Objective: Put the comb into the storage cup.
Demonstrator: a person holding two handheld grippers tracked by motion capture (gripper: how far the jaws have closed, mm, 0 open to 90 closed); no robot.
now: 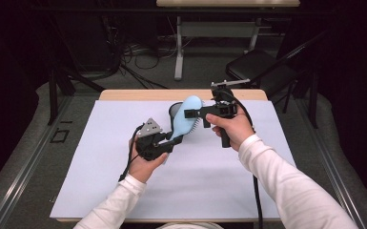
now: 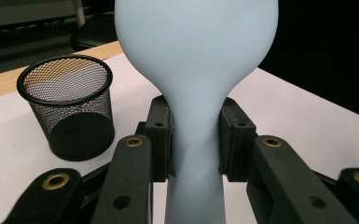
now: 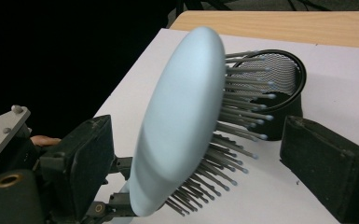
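A light blue hairbrush is held up over the white mat, head uppermost and bristles facing right. My left gripper is shut on its narrow handle, with a pad pressed on each side. In the right gripper view the brush head stands between the jaws of my right gripper. These are open: the right pad sits clear of the bristle tips and the left pad is close behind the smooth back. A black mesh cup stands upright on the mat just behind the brush.
A white mat covers most of the wooden table. Beyond the far edge are a black folding chair, a white desk leg and cables on the floor. The mesh cup looks empty.
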